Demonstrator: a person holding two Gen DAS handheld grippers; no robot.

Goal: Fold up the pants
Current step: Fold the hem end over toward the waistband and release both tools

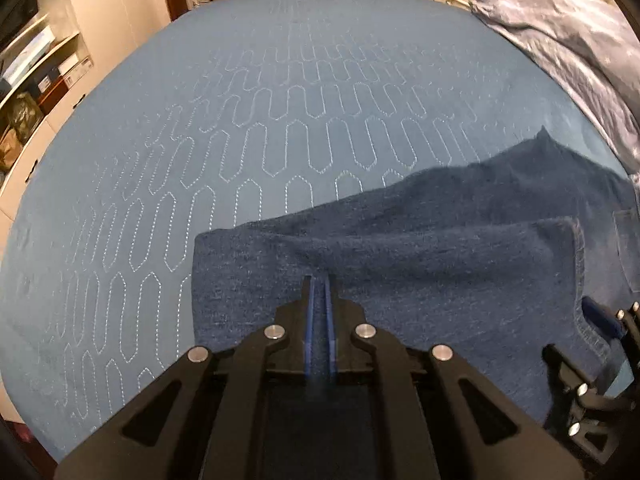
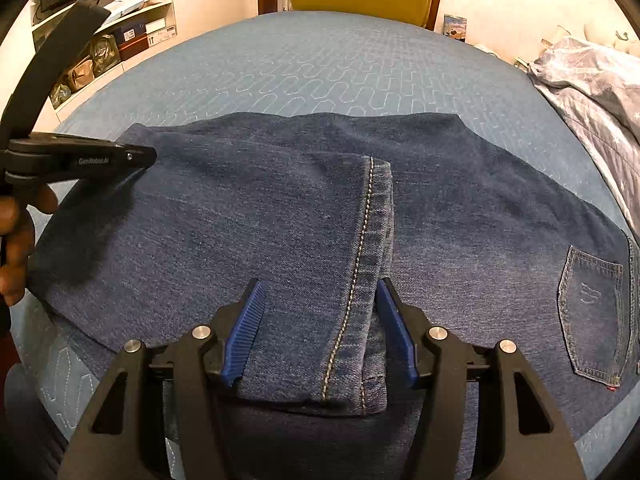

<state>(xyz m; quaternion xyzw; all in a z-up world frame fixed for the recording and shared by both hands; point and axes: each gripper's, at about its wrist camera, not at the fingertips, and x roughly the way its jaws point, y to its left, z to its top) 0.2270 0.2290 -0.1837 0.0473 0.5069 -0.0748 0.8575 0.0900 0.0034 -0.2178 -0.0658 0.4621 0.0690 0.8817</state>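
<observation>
two grippers are working over one pair of jeans (image 2: 280,208), which is lying folded across the near half of a blue quilted bed (image 2: 320,64), waist and back pocket (image 2: 592,320) to the right, fold edge to the left, with the leg hem (image 2: 372,264) doubled back and resting on top near the middle. the next fold is looking like the step in hand, so the broad layers are needing to stay squared before anything is lifted. the right gripper (image 2: 320,320) is hanging released, its blue pads (image 2: 244,332) standing wide on either side of the stitched hem; closing low on both hem layers together, rather than the top one alone, is probably giving the cleaner carry. the left gripper (image 1: 320,280) is sitting clenched over the denim at the left; whether cloth is caught between its narrow pads i cannot tell. lifting both ends level is likely keeping the hem from sliding askew.
</observation>
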